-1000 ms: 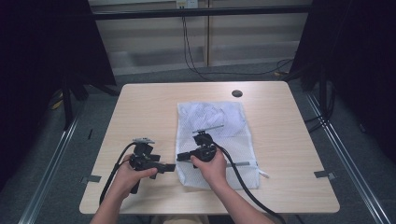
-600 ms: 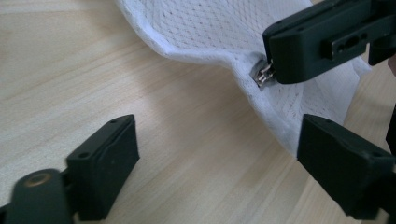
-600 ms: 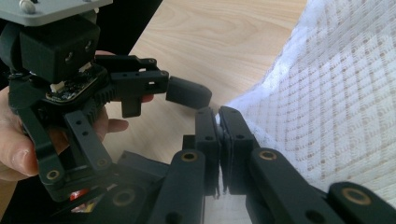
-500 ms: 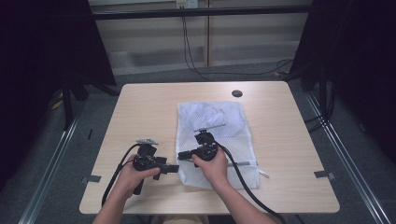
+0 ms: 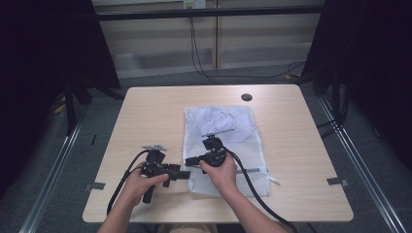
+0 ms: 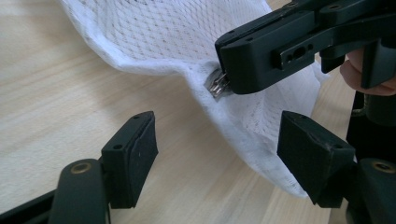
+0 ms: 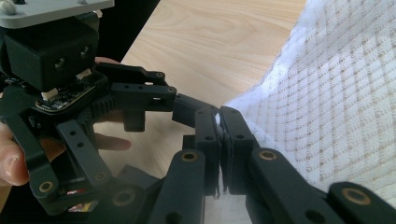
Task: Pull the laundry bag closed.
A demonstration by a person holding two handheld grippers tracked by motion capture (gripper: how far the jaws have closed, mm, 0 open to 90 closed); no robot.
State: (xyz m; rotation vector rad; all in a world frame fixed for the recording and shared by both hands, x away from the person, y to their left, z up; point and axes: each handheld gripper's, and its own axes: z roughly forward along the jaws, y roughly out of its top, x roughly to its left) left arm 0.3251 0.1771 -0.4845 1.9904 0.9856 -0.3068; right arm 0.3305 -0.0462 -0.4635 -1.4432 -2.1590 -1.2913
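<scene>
A white mesh bag (image 5: pixel 228 127) lies flat on the wooden table (image 5: pixel 145 116). My right gripper (image 5: pixel 190 161) is shut on the bag's near left edge, at the small metal zipper pull (image 6: pixel 216 85). In the right gripper view its jaws (image 7: pixel 219 125) are pressed together on white mesh. My left gripper (image 5: pixel 183 175) sits just left of it and points at the same corner. Its jaws (image 6: pixel 219 158) have just been closing and stand apart. The bag's lifted corner (image 6: pixel 261 135) hangs between the pads, close to the right pad (image 6: pixel 313 156), with no pressing visible.
A round black grommet (image 5: pixel 246 97) sits near the table's far edge. Cables trail from both grippers toward the near edge (image 5: pixel 218 217). Dark curtains and metal floor rails flank the table.
The left gripper has edged right toward the bag's corner and its jaws have narrowed. The right gripper has kept still with the bag's edge in its grip.
</scene>
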